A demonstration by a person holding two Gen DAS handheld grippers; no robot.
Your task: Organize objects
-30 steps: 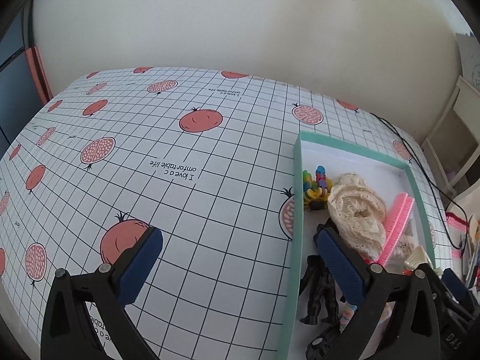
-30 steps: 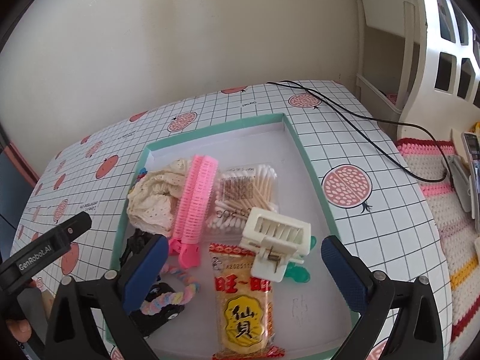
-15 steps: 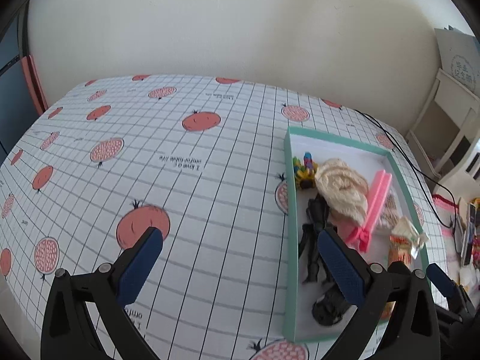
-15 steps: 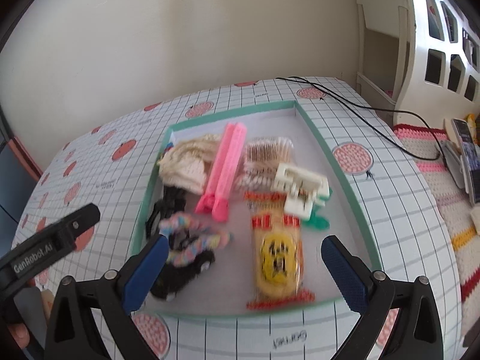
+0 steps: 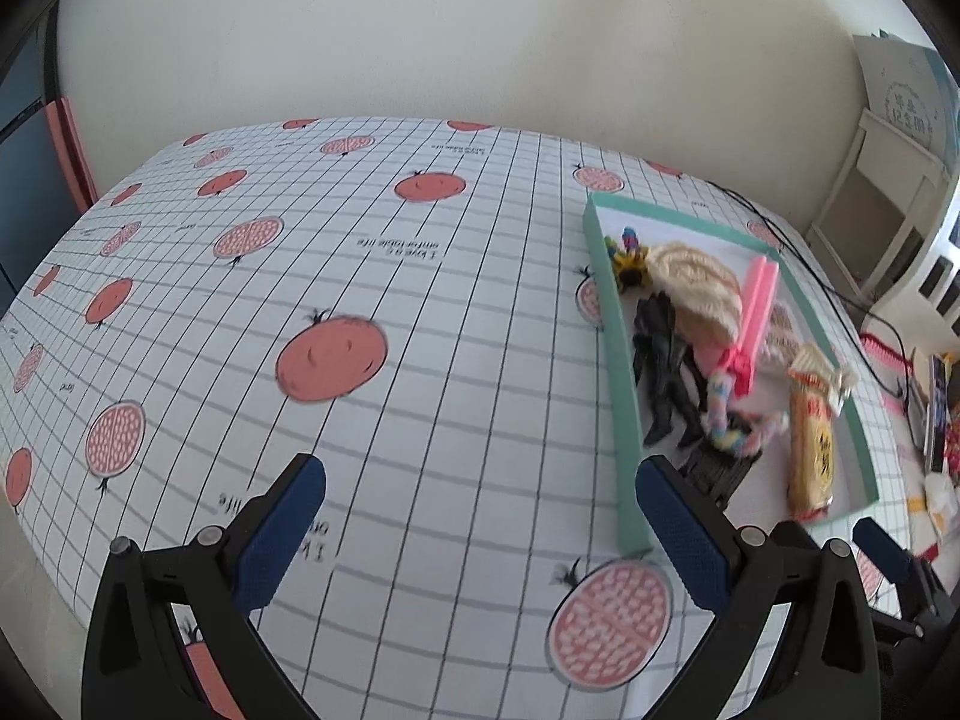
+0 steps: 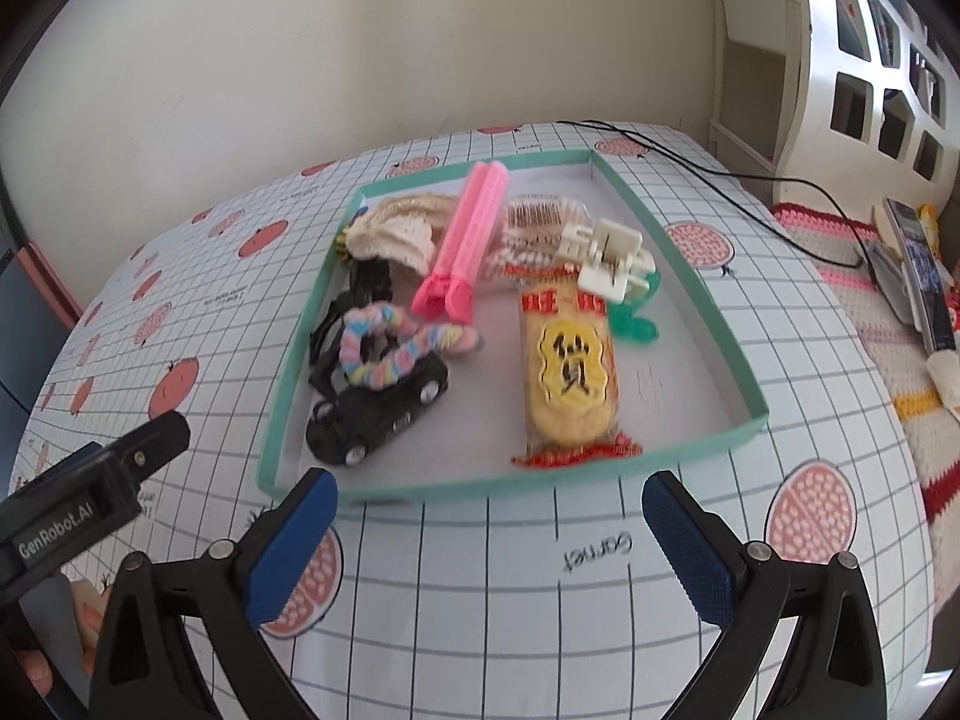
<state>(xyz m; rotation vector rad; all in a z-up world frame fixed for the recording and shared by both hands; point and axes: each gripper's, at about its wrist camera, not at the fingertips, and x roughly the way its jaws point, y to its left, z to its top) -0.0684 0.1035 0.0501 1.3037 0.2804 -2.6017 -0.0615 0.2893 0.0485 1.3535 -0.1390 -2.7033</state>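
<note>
A teal-rimmed tray (image 6: 696, 285) (image 5: 621, 372) on the patterned tablecloth holds a black toy car (image 6: 378, 414), a pastel braided ring (image 6: 390, 345), a black figure (image 5: 663, 360), a pink clip (image 6: 468, 240) (image 5: 753, 318), a cream lace cloth (image 6: 396, 228) (image 5: 696, 288), a yellow snack pack (image 6: 567, 372) (image 5: 810, 450), a white clip (image 6: 609, 252) and a bag of cotton swabs (image 6: 537, 222). My right gripper (image 6: 489, 534) hangs open in front of the tray's near rim, holding nothing. My left gripper (image 5: 480, 522) is open over the cloth, left of the tray.
A black cable (image 6: 720, 174) runs across the table's far right corner. White shelving (image 6: 864, 60) stands at the right, with a crocheted mat (image 6: 888, 324) and a phone (image 6: 921, 264) beside the table. The left gripper's body (image 6: 90, 498) shows at the right view's lower left.
Both grippers have drawn back and up from the tray, so the whole tray now lies ahead of the right gripper. The tray's contents stayed in place. Both stay open.
</note>
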